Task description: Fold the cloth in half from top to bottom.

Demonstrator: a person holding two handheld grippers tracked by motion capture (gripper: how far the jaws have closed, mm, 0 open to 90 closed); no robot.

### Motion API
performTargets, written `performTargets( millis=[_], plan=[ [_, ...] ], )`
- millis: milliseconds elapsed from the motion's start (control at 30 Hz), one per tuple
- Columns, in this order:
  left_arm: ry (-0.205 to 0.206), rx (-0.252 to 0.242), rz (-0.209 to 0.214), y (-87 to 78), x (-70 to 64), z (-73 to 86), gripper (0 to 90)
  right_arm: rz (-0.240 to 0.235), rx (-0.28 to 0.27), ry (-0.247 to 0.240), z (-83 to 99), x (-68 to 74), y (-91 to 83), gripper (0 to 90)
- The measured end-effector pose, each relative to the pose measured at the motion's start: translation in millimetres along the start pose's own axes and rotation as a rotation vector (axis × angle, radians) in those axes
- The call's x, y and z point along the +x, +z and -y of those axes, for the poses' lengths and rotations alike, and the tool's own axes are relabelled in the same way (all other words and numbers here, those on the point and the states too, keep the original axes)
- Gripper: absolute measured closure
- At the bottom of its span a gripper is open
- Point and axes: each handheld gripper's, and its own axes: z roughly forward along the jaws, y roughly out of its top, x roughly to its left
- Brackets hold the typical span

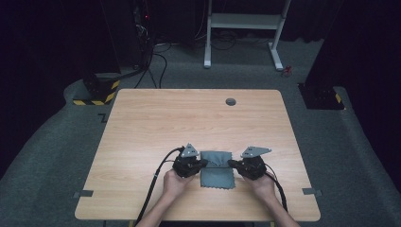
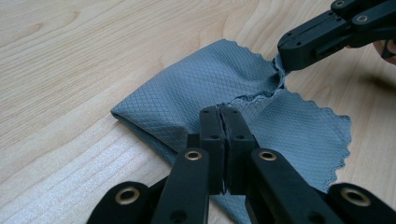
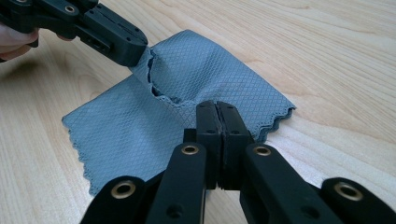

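A grey-blue diamond-weave cloth [image 1: 216, 172] with scalloped edges lies near the front middle of the wooden table [image 1: 189, 118], partly doubled over. My left gripper [image 1: 204, 162] comes at it from the left. In the left gripper view, the left gripper [image 2: 222, 111] is shut on the edge of the cloth [image 2: 201, 79]. My right gripper [image 1: 231, 163] meets it from the right. Its tips [image 3: 217, 106] are shut on the cloth [image 3: 205, 65] at the upper layer's edge. Between the two grips the upper layer rises in a small ridge. Each gripper view shows the other gripper pinching the far side: right gripper [image 2: 283, 58], left gripper [image 3: 140, 51].
A small round grey grommet [image 1: 231, 101] sits in the table's far middle. Tape strips [image 1: 83, 194] mark the front corners. Beyond the table stand a white desk frame [image 1: 246, 21] and a yellow-and-black striped base [image 1: 97, 94] on grey carpet.
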Motion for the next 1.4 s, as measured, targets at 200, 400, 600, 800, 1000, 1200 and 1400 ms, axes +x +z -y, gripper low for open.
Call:
performTargets(
  millis=[200, 400, 600, 800, 1000, 1200, 1400],
  plan=[
    [-0.010, -0.009, 0.006, -0.5, -2.2, 4.9, 88.3, -0.002, -0.006, -0.006, 2.5, 3.3, -2.6, 89.1],
    [0.019, 0.006, -0.001, -1.4, -8.4, 5.7, 88.3, -0.006, -0.006, 0.000, 5.4, 4.9, -4.0, 89.1],
    [0.032, 0.013, -0.001, -2.5, -12.6, 8.6, 88.3, -0.014, -0.011, -0.006, 8.1, 7.3, -6.5, 89.1],
    [0.043, 0.029, 0.000, -4.3, -15.3, 12.4, 88.2, -0.029, -0.011, -0.001, 12.7, 10.6, -8.3, 89.0],
    [0.051, 0.039, -0.002, -5.0, -18.3, 15.6, 88.2, -0.033, -0.004, -0.012, 16.1, 15.1, -7.8, 89.0],
    [0.055, 0.040, 0.001, -4.7, -21.2, 18.1, 88.2, -0.022, 0.011, -0.036, 20.5, 19.7, -8.0, 88.8],
    [0.071, 0.038, 0.009, -7.9, -24.6, 19.0, 88.2, -0.010, 0.018, -0.074, 19.8, 23.5, -12.4, 88.7]
  ],
)
